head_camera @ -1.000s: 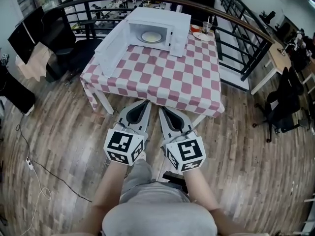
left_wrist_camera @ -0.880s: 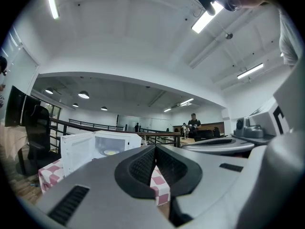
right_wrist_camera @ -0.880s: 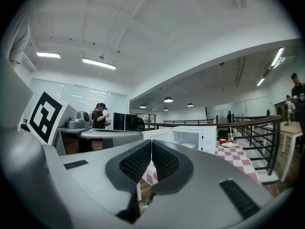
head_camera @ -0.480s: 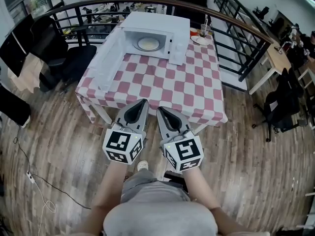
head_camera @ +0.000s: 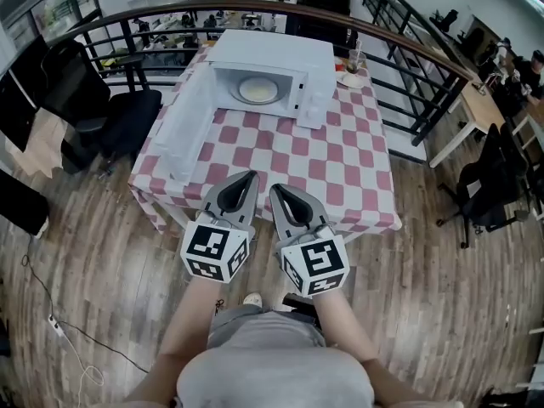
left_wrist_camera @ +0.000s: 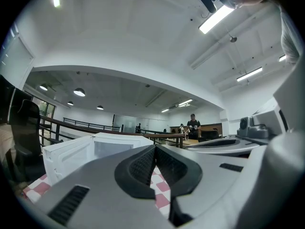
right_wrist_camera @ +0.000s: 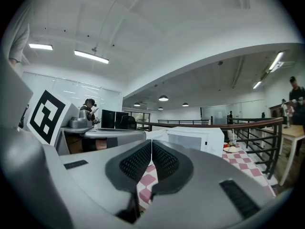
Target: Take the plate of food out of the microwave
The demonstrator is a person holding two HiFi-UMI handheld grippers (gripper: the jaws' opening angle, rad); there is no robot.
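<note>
Plate [head_camera: 257, 89] lies flat inside microwave [head_camera: 280, 49] at far end of checked table [head_camera: 340, 168]. Round, no long axis; food on it indistinct. Microwave door [head_camera: 189, 117] open to left, cavity faces near. Left gripper [head_camera: 245, 177] and right gripper [head_camera: 277, 189]: jaws together, empty, at near table edge.

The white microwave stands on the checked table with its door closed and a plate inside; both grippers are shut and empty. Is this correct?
No: the door is open, swung to the left, as the head view shows. The microwave does stand on the checked table with the plate inside; the left gripper and right gripper are shut and empty.
</note>
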